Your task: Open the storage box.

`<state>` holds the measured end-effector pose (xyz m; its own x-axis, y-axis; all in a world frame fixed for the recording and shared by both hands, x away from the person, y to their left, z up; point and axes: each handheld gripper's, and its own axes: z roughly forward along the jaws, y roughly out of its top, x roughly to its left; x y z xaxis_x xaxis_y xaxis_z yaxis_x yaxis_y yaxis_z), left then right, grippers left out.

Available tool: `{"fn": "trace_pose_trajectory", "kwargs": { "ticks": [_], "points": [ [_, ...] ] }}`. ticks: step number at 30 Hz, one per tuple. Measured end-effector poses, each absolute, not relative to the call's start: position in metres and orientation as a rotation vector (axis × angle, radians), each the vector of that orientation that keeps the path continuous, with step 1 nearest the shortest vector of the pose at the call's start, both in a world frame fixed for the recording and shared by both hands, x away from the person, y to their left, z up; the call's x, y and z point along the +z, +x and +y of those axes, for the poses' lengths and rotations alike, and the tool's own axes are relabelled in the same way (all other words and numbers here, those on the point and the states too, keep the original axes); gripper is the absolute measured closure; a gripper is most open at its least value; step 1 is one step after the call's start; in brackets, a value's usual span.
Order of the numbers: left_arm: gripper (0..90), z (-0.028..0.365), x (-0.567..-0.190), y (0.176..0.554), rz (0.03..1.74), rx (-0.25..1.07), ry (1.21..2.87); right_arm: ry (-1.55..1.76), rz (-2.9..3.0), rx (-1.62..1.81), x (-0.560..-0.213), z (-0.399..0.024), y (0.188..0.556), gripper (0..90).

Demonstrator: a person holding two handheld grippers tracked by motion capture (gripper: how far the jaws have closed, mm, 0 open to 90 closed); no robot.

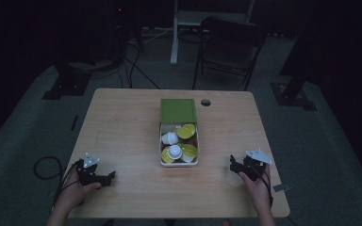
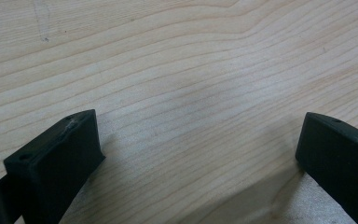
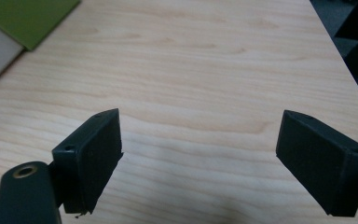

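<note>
A pale wooden surface (image 1: pixel 122 136) stands in a dim room. At its centre sits a white box (image 1: pixel 179 163) with its green lid (image 1: pixel 178 110) folded back toward the far edge. Inside lie several small white capsules with yellow-green tops (image 1: pixel 187 131), loosely heaped.

The left gripper (image 1: pixel 104 177) rests low at the near left corner, held in the person's left hand (image 1: pixel 78 190), well apart from the box. Its fingers (image 2: pixel 60 154) are spread wide over bare wood, nothing between them.

The right gripper (image 1: pixel 235 165) sits at the near right edge in the right hand (image 1: pixel 258 188), also well apart from the box. Its fingers (image 3: pixel 91 154) are likewise spread, gripping nothing; its view catches a corner of the green lid at upper left.

A folding chair (image 1: pixel 228 47) stands on the floor beyond the surface.
</note>
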<state>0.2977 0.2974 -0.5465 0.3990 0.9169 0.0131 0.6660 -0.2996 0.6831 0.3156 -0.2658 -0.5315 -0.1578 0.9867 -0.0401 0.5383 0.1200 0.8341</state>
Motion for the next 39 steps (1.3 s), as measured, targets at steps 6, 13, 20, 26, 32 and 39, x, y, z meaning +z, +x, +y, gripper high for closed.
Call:
{"fn": "trace_pose_trajectory", "kwargs": {
  "ticks": [6, 13, 20, 26, 32, 39],
  "points": [
    [0.3, 0.297, -0.546, 0.298, 1.346, 0.547, 2.065, 1.497, 1.827, 0.91, -0.538, -0.274, 0.318, 13.7],
    [0.2, 0.297, -0.546, 0.298, 1.346, 0.546, 2.065, 1.502, 1.869, 0.884, -0.545, -0.28, 0.32, 13.7],
    [0.3, 0.297, -0.546, 0.298, 1.346, 0.546, 2.066, 1.498, 1.904, 0.887, -0.548, -0.282, 0.321, 13.5],
    [0.3, 0.297, -0.546, 0.298, 1.346, 0.547, 2.066, 1.515, 1.958, 0.842, -0.549, -0.286, 0.321, 13.7],
    [0.3, 0.297, -0.546, 0.298, 1.346, 0.547, 2.066, 1.537, 2.0, 0.869, -0.55, -0.29, 0.32, 12.8],
    [0.3, 0.296, -0.546, 0.296, 1.365, 0.552, 2.055, 1.539, 1.998, 0.865, -0.55, -0.289, 0.321, 12.4]
  ]
}}
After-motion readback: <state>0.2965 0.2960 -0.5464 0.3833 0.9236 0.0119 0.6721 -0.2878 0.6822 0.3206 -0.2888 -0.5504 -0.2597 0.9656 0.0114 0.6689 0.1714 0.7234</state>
